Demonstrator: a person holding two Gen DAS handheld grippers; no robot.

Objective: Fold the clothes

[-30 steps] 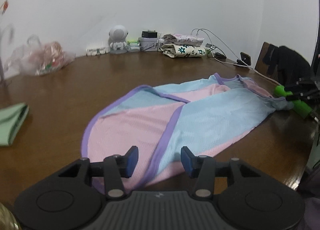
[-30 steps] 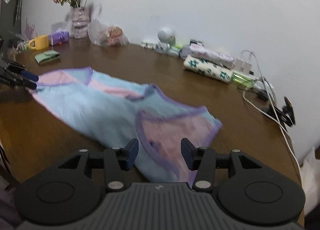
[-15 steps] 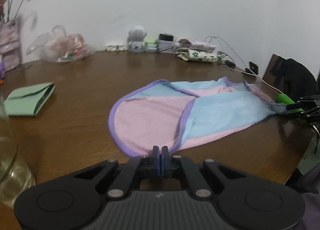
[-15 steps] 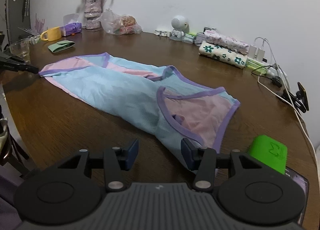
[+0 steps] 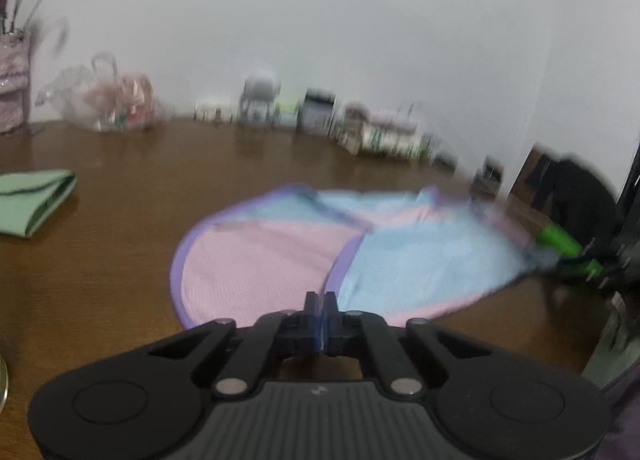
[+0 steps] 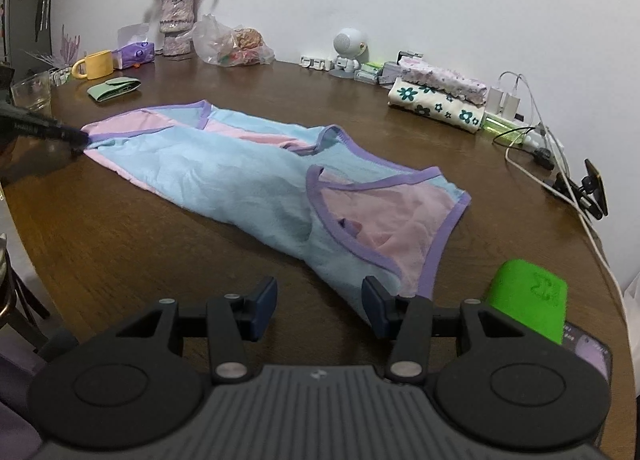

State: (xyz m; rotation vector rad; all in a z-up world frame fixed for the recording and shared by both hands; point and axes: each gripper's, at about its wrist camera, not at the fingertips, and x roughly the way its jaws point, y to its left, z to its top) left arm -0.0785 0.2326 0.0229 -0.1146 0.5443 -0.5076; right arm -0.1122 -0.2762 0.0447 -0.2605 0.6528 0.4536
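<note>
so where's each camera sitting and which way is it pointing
Left wrist view: rides on the left hand-held gripper, low at the hem end of the pink and blue garment, looking along it; its jaws are shut on the hem.
Right wrist view: rides on the right hand-held gripper, at the garment's neckline end, facing back along it; its jaws are open, nothing between them.
Both share the garment, the table, the folded green cloth and each other's gripper.
</note>
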